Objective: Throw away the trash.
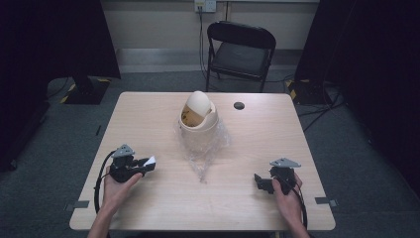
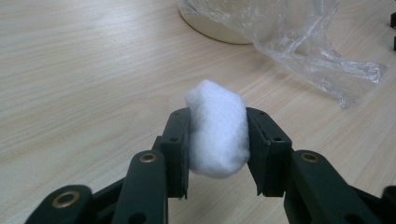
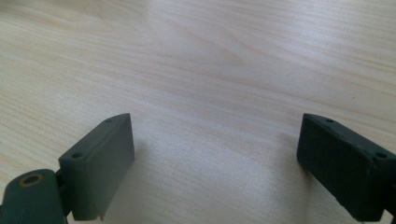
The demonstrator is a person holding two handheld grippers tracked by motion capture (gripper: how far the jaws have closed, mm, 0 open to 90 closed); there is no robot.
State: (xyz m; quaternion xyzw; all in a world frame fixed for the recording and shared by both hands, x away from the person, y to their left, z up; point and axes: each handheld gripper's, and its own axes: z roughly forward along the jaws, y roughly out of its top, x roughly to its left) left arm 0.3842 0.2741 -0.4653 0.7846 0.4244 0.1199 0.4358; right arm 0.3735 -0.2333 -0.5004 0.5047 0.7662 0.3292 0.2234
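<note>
White wad (image 2: 217, 129) upright between fingers (image 2: 177, 144)

wad (image 2: 217, 130) white | bin (image 1: 198, 119) cream | claw (image 2: 218, 154) black | table (image 1: 148, 119) pale woodgrain

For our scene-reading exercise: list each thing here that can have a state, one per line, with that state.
Left gripper: jaws shut on the white cotton wad, lifted off the table.
Right gripper: jaws open, nothing between them.
Small beige bin: upright, swing lid tilted open.
Clear plastic bag: crumpled around the bin's base.
Folding chair: unfolded, unoccupied.
</note>
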